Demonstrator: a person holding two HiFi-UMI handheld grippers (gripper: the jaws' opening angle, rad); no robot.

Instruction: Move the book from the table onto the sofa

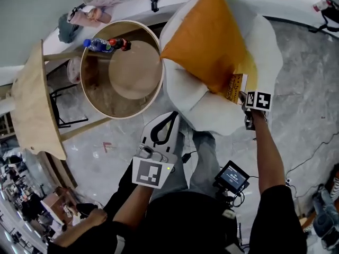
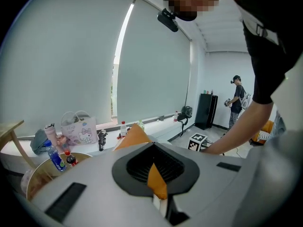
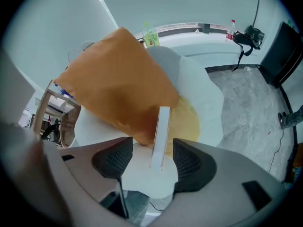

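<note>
Book (image 3: 159, 136) on sofa (image 3: 208, 86), between right gripper (image 3: 152, 161) pads (image 3: 190, 163), untouched

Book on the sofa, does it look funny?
Yes. The book stands on its edge on the sofa, beside the orange cushion, not flat. It might tip over.

right tool (image 3: 152, 159) pointing steeply down, jaws apart, left tool (image 2: 154, 170) jaws together

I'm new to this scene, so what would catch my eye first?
The big orange cushion on the white sofa, with a book on edge beside it. The right claw hangs open over the book, its jaws clear of it. A round wooden table stands beside the sofa.
</note>
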